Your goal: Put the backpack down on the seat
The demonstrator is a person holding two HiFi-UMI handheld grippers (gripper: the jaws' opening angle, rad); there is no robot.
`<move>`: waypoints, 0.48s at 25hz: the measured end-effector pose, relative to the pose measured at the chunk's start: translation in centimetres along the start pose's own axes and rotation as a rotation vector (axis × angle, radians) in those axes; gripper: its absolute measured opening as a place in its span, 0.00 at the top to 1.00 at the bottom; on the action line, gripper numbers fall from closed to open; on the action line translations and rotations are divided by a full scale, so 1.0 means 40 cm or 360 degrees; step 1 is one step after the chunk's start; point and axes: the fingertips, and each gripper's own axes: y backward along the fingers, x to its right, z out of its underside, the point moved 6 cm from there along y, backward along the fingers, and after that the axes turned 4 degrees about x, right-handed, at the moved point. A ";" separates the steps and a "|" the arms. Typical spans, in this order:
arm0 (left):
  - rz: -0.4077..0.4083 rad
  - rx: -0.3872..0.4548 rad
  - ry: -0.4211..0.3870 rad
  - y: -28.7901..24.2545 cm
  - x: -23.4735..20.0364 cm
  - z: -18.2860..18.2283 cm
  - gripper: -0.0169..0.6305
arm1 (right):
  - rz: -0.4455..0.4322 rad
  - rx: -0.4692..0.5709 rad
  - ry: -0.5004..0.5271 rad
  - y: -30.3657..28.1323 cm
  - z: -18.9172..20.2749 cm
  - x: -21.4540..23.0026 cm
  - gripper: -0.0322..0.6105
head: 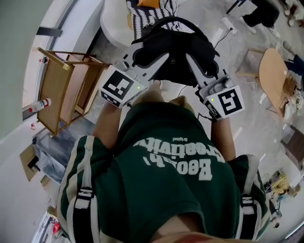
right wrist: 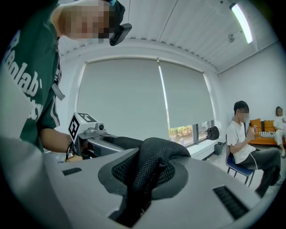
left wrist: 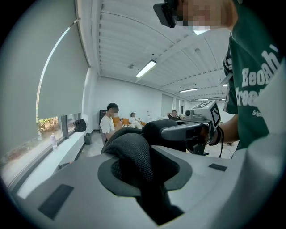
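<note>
In the head view I hold a black backpack [head: 173, 52] up in front of my chest, between the two grippers. My left gripper [head: 159, 61] is shut on one black mesh shoulder strap [left wrist: 134, 152], which bulges up out of its jaws. The right gripper [head: 192, 61] is shut on the other mesh strap [right wrist: 152, 165]. Each gripper view shows the opposite gripper across the bag: the right gripper [left wrist: 190, 129] and the left gripper [right wrist: 94, 134]. Beyond the backpack stands a white armchair [head: 114, 21] with a striped cushion [head: 152, 14] on its seat.
A wooden rack [head: 61, 90] stands at the left by the window wall, with a bottle [head: 40, 105] beside it. A wooden chair [head: 270, 71] is at the right. A power strip and cable [head: 228, 23] lie on the floor. People sit in the background [right wrist: 243, 143].
</note>
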 end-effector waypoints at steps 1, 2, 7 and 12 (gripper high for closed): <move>0.0012 -0.0003 0.0016 -0.016 -0.038 0.001 0.81 | 0.0011 -0.0022 -0.0007 -0.031 0.004 0.024 0.83; 0.0020 -0.0006 0.0032 -0.031 -0.075 0.002 0.81 | 0.0028 -0.0057 -0.0011 -0.062 0.008 0.050 0.83; 0.0056 -0.0009 0.0058 -0.089 -0.240 -0.001 0.81 | 0.0075 -0.0116 -0.0043 -0.208 0.013 0.156 0.83; 0.0058 -0.0023 0.0055 -0.157 -0.378 0.000 0.81 | 0.0095 -0.0149 -0.0073 -0.323 0.033 0.264 0.83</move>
